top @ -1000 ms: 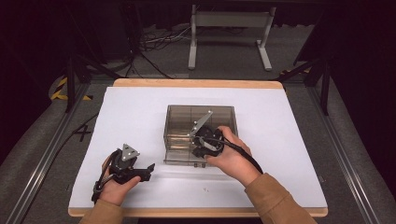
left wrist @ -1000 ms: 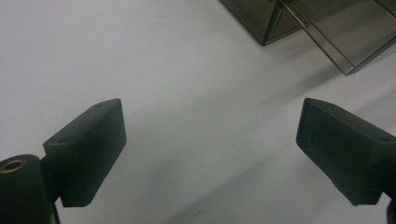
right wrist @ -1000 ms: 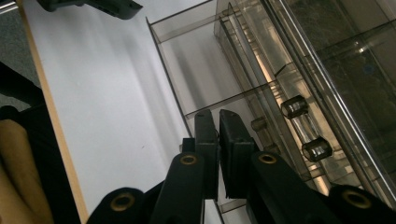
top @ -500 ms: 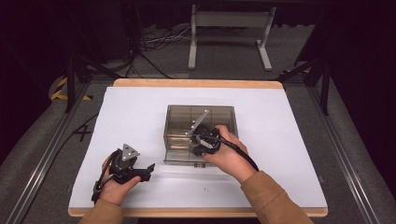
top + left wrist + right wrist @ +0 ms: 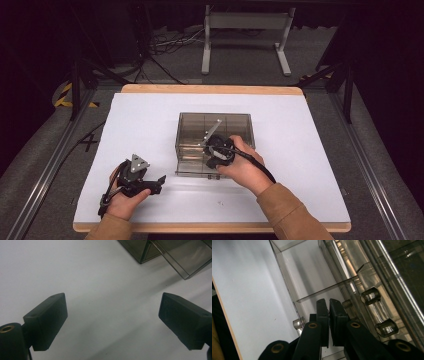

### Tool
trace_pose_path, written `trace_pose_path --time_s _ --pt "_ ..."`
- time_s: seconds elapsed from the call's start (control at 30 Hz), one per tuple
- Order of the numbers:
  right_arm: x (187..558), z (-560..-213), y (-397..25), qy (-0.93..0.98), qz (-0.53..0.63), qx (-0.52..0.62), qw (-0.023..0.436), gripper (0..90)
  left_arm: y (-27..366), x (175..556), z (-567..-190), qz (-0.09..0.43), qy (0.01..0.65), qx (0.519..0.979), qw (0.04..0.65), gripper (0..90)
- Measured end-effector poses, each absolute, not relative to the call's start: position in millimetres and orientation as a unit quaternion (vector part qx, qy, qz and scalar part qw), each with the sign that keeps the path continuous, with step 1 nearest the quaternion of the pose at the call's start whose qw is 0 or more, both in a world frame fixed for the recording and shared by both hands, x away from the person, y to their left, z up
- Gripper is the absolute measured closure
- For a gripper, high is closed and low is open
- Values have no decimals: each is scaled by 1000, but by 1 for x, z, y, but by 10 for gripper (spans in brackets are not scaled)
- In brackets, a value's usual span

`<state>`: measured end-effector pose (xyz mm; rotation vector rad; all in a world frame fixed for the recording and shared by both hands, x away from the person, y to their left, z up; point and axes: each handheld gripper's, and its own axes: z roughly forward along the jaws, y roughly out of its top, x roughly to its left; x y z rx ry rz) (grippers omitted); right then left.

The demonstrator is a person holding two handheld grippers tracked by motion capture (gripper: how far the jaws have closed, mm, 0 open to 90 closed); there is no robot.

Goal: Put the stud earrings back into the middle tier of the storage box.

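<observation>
- The left tool (image 5: 159, 183) lies low on the white tabletop (image 5: 150, 125) in the person's left hand (image 5: 125, 197), its jaws spread wide with only bare white surface between them; in the left gripper view both jaws are cut off by the bottom edge.
- Ahead of that tool and off to its right, a corner of the smoky clear plastic box (image 5: 150, 252) runs out of the top edge, so little of it can be read there.
- The right tool (image 5: 329, 308) has its jaws pressed together, leaving only a hairline gap; whether they pinch the thin clear divider (image 5: 327, 290) that crosses just beyond their tips is hard to tell.
- In the high view the right hand (image 5: 245, 167) covers much of that tool at the near wall of the box (image 5: 190, 150), and a pale strip (image 5: 212, 131) slants up inside the box just beyond it.
- Right of the right tool's jaws, small clear round knobs (image 5: 370, 295) stick out from the box's side; glare blurs the wall behind them.
- Past the tabletop's wooden far edge (image 5: 210, 89) lie grey floor (image 5: 250, 55), loose cables (image 5: 170, 45) and a pale metal stand (image 5: 245, 30), with the room beyond dark.
</observation>
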<state>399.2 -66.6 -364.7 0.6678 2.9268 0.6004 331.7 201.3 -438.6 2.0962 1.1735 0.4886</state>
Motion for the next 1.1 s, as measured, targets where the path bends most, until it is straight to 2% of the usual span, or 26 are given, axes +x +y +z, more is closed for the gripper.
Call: trace_pose_path --time_s 0.57,0.73,1.1 --pt "400 -373 -65 959 179 216 31 863 201 332 -439 189 450 804 339 92" --pt "400 -374 -65 959 185 211 43 812 201 332 -439 188 450 805 338 92" --pt "396 -367 -70 957 200 206 53 796 201 331 -439 189 450 804 339 92"
